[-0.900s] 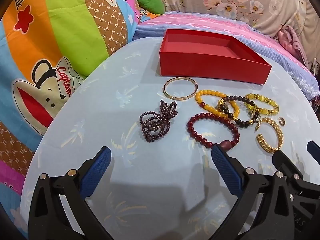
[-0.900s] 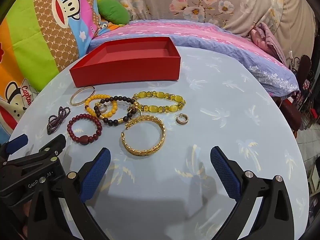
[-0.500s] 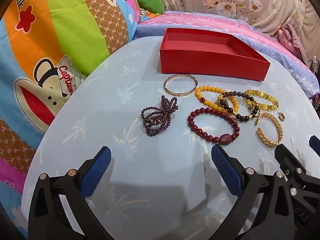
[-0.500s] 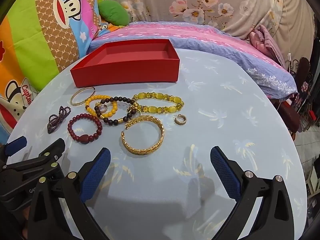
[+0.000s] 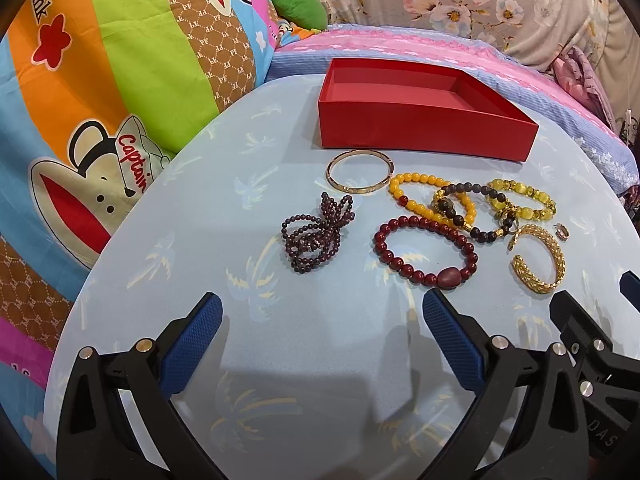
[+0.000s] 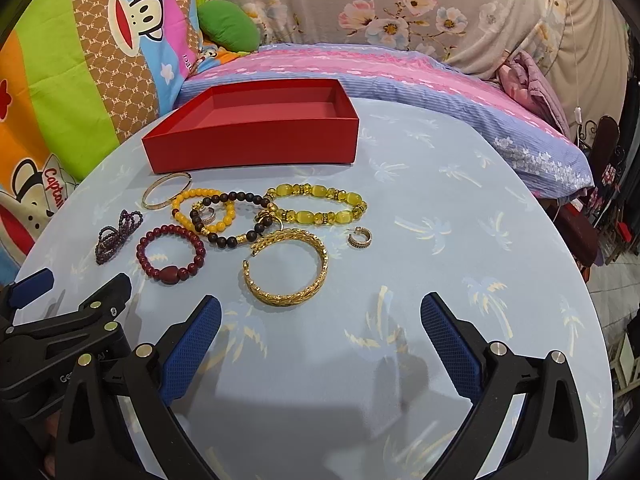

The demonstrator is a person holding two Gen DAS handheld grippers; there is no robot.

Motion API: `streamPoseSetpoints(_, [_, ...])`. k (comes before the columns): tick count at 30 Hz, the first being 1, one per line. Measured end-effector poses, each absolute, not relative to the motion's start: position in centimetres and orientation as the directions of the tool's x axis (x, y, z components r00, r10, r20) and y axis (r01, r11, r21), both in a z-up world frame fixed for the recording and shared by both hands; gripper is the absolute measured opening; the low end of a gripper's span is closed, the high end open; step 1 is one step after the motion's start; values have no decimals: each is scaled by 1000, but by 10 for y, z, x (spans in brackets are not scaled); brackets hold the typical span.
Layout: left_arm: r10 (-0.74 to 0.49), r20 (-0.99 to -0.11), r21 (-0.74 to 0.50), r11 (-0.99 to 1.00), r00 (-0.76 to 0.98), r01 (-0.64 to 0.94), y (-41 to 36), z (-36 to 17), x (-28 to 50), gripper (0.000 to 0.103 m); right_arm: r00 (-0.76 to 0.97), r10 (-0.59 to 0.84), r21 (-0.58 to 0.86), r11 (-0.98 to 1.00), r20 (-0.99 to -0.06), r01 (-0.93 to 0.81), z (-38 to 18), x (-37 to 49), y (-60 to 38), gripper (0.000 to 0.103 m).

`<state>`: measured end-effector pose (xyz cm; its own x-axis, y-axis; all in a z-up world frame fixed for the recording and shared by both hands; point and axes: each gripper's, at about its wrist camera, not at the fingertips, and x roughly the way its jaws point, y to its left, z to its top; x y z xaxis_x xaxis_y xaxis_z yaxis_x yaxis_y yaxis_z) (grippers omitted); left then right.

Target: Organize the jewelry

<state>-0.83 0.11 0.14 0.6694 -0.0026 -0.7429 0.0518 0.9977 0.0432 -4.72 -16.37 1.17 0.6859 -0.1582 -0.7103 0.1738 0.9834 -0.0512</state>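
An empty red box (image 5: 424, 136) (image 6: 256, 148) stands at the far side of a round pale blue table. In front of it lie a thin gold bangle (image 5: 360, 156) (image 6: 167, 190), a dark purple bead strand (image 5: 316, 232) (image 6: 116, 232), a dark red bead bracelet (image 5: 424, 254) (image 6: 170, 254), orange (image 5: 432, 200), dark brown (image 6: 232, 220) and yellow (image 6: 316, 204) bead bracelets, a gold cuff (image 5: 540, 260) (image 6: 286, 270) and a small earring (image 6: 359, 238). My left gripper (image 5: 320, 332) and right gripper (image 6: 320, 332) are both open and empty, hovering near the table's front, short of the jewelry.
The table (image 6: 460, 208) stands against a bed with a pink and blue cover (image 6: 400, 76). A colourful cartoon cushion (image 5: 100, 80) is at the left, a green pillow (image 6: 230, 26) behind. The left gripper's body (image 6: 60, 336) shows at the right wrist view's lower left.
Both grippers have drawn back slightly from the jewelry; the items sit a little farther off in both views. Nothing on the table has moved.
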Motion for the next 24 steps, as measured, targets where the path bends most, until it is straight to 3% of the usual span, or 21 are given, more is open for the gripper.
streamPoseSetpoints(24, [-2,-746,44,998,666,52,1,0,-8,96,684,-158,-52,983,-712,174,11,-46,-162,96])
